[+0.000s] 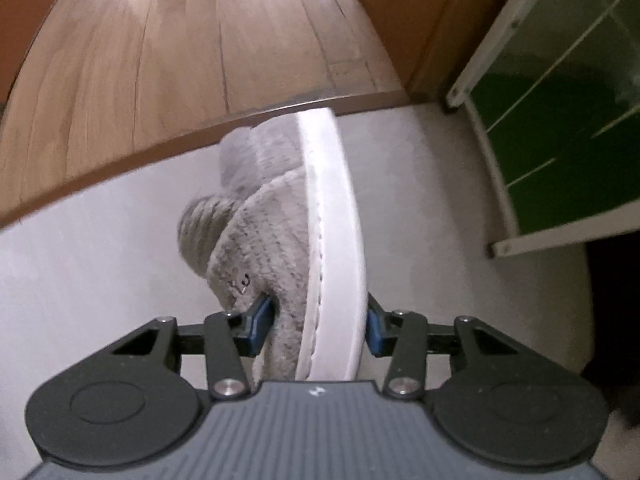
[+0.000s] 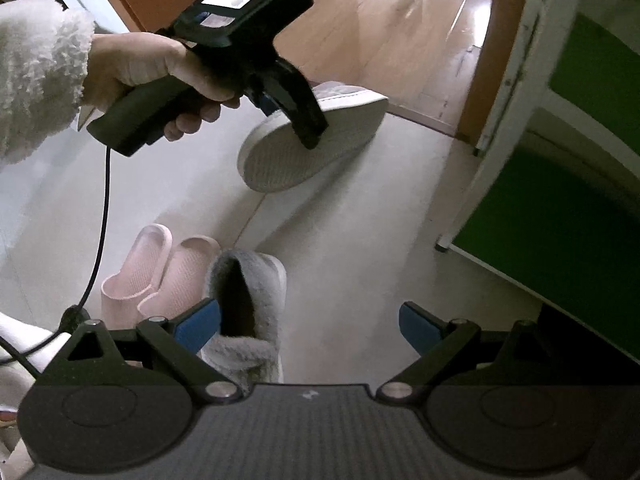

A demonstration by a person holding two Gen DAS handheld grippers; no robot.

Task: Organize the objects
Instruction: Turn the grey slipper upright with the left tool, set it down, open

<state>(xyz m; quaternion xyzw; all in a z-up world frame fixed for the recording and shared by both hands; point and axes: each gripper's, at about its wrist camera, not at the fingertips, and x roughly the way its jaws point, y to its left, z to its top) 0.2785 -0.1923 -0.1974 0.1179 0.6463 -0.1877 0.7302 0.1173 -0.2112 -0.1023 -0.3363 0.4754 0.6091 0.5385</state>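
Two grey plush slippers: one (image 1: 280, 240) hung sole-sideways above the pale floor (image 1: 100, 264), clamped heel-end in the left tool (image 1: 316, 324); the other (image 2: 248, 304) sat on the floor beside 2 pink slides (image 2: 160, 268). Right tool (image 2: 310, 328) was spread wide, nothing in it, w/ the floor slipper just below its left finger. Green shoe rack (image 2: 560, 216) stood at right; wood floor (image 1: 160, 60) beyond.

The person wears a fluffy white sleeve (image 2: 36, 76). Each gripper (image 2: 308, 326) is black with blue pads (image 2: 198, 324), shiny round screws (image 2: 218, 390) and a grey ridged body. A thin black cable (image 2: 105, 216) hangs from the left gripper (image 1: 316, 326) handle.
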